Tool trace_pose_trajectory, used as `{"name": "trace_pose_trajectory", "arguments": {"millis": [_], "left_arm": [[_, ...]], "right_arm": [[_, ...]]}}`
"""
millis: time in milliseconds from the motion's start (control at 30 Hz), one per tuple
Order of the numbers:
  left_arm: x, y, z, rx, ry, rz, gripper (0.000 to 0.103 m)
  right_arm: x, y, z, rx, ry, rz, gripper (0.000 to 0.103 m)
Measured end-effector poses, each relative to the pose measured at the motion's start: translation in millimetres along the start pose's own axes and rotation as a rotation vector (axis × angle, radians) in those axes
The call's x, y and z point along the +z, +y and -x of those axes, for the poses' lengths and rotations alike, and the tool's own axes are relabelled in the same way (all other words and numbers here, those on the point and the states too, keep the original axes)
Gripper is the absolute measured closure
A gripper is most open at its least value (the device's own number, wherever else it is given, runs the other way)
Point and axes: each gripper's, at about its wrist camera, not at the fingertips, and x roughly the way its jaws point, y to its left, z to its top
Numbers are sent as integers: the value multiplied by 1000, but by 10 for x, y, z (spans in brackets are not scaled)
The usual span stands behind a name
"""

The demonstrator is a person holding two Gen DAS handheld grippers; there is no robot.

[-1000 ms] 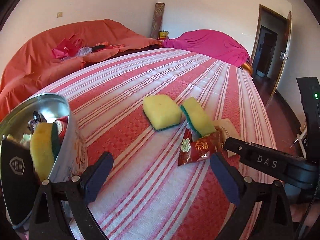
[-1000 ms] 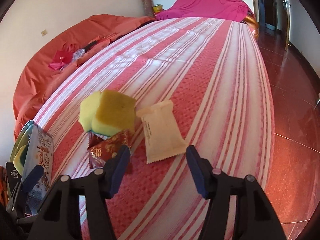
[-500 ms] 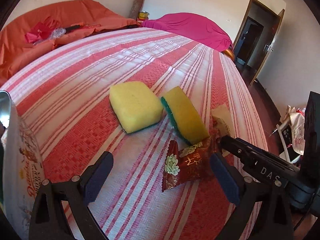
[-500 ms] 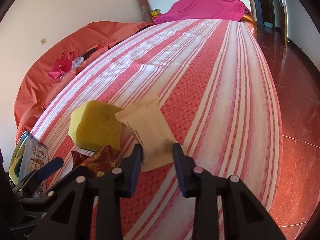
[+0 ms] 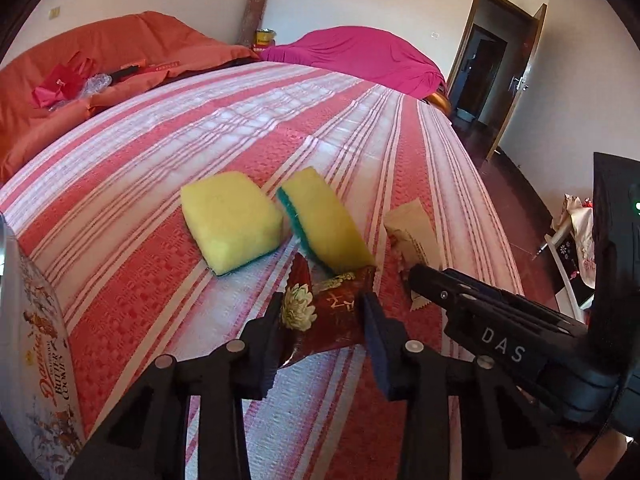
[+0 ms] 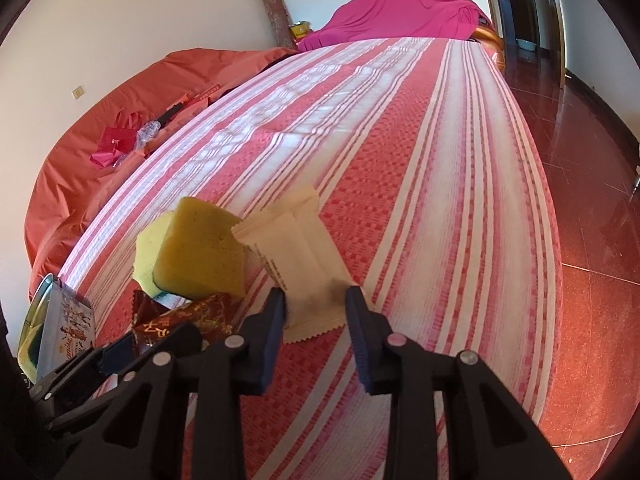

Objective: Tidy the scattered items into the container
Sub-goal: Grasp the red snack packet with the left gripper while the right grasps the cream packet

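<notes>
— Scattered items first: where do they lie, left to right?

— On the red-and-white striped cloth (image 5: 132, 264): a printed butter-cookie tin (image 5: 36, 344) at the left edge, then two yellow sponges (image 5: 230, 220), the dark red foil snack packet (image 5: 328, 312) and the cream paper-look sachet (image 6: 298, 256).

— Which step is in hand?

— Grasping. The left gripper (image 5: 322, 310) has just been closing and pinches the foil packet; the right gripper (image 6: 316, 304) pinches the sachet.

— Next?

— Lifting both and carrying them left to the tin. One sponge seems to be inside it; the rest is hidden.
</notes>
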Motion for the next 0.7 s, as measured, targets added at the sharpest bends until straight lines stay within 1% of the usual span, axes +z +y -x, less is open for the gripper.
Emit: {"name": "trace_pose_trajectory", "arguments": {"millis": [33,67,100,133,200,267,333,400,433,467,533,567,600,633,700], "left_arm": [[-13,-10,68,25,-28,-1,64],[-19,-18,131,50,-57,-2,64],[-29,-32,201,75,-90,-6,64],[-42,-52,273,97,-128,-14,64],[-92,-113,424,130,-199,-43,64],[-145,-183,544,164,-260,-78,64],[-189,-214,632,205,-301,-92,64],[-207,-159,672,215,-299,-67,64],[-219,-126,687,214,-295,-53,64],[-227,-95,702,216,-297,-39,64],[-238,-36,723,216,-300,-12,64],[-250,-16,721,216,-295,-3,64],[-250,1,707,215,-288,5,64],[-240,9,672,214,-281,9,64],[-232,12,627,212,-266,12,64]], "right_arm": [[0,3,3,-1,-1,1,71],[1,5,6,0,-2,1,73],[2,4,12,1,-4,1,79],[1,2,26,-2,-9,0,80],[-8,19,95,-4,-43,8,92],[-15,114,194,5,-89,58,92],[-39,281,276,10,-124,144,92],[-53,404,279,16,-124,213,91],[-54,421,262,17,-116,222,91],[-52,411,249,13,-110,215,89],[-32,316,228,13,-100,166,78],[-14,258,184,14,-77,136,63],[2,194,127,12,-45,111,54],[28,140,68,8,-17,98,53],[81,100,-11,11,17,126,54]]}}
